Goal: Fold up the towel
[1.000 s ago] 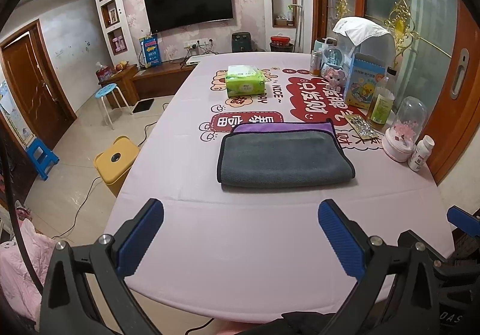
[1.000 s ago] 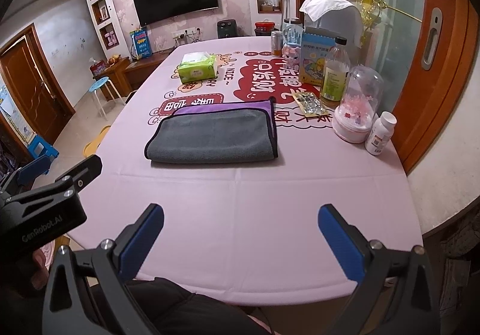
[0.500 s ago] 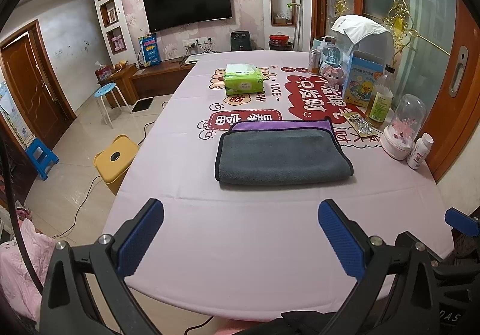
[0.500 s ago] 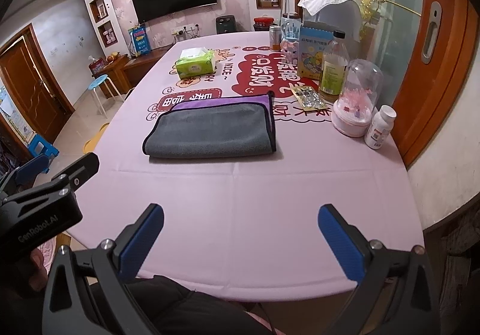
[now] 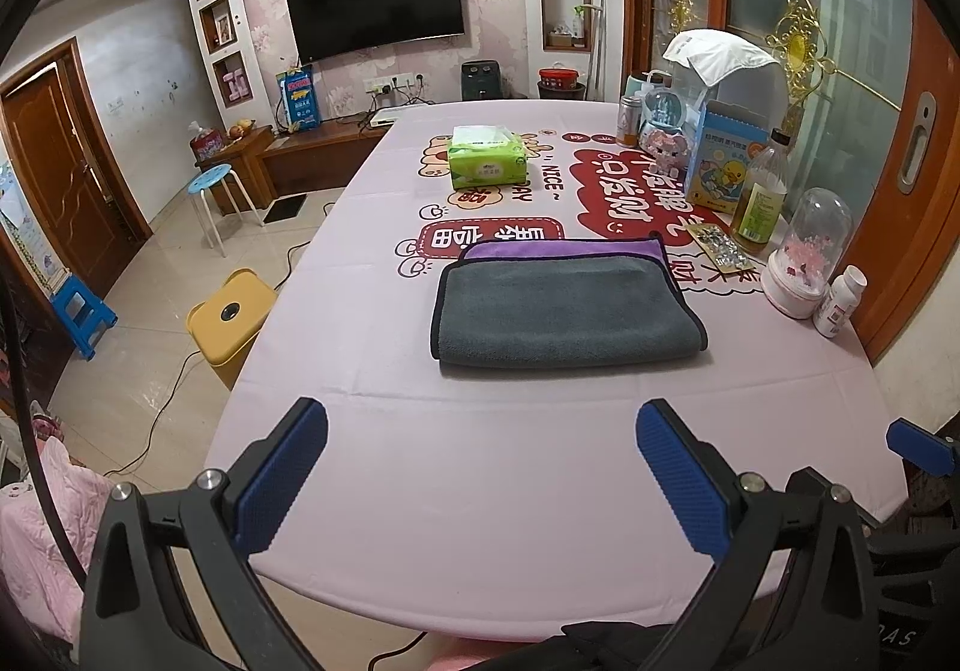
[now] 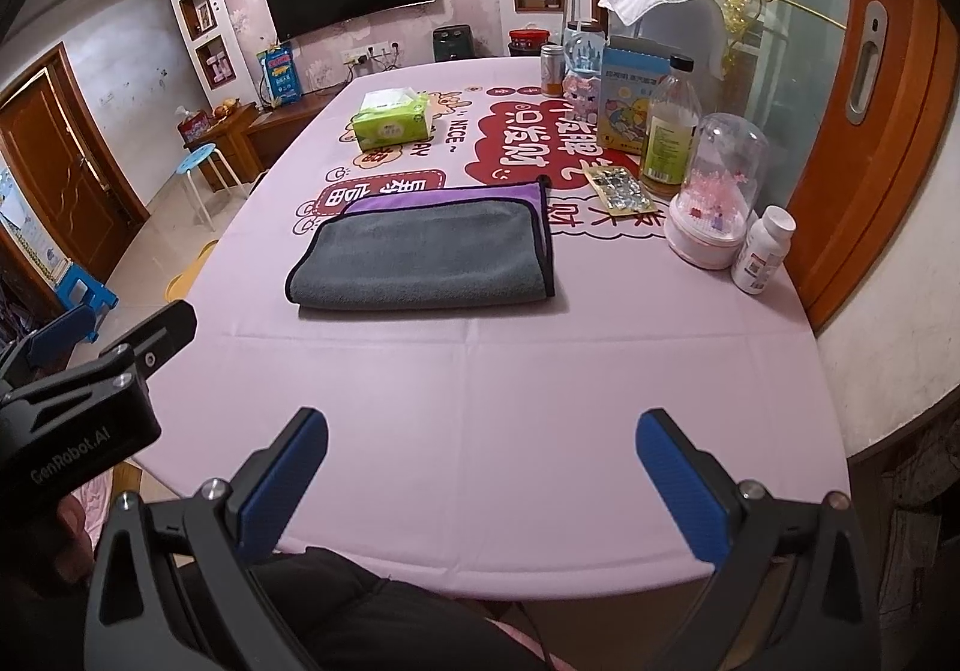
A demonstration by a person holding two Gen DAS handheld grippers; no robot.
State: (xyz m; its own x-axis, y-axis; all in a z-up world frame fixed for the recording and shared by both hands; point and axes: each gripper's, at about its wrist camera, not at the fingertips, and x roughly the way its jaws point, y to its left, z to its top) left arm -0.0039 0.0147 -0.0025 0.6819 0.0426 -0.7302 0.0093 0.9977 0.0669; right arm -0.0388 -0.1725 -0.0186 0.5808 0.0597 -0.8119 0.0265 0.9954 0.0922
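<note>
While each gripper (image 5: 482,467) (image 6: 482,476) gapes wide, the folded towel (image 5: 564,311) lies well ahead

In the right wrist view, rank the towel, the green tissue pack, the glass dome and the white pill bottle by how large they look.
1. towel, clearly largest
2. glass dome
3. green tissue pack; it sits farther back, so its true rank against the dome is unsure
4. white pill bottle, smallest

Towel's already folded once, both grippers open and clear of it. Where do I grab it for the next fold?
Probably the towel's short ends. It lies flat, long side across, fold nearest you, purple layer peeking out at the far edge. Bring the right gripper in from the right onto the right end's black-piped corners, away from the glass dome, and carry it left.
</note>
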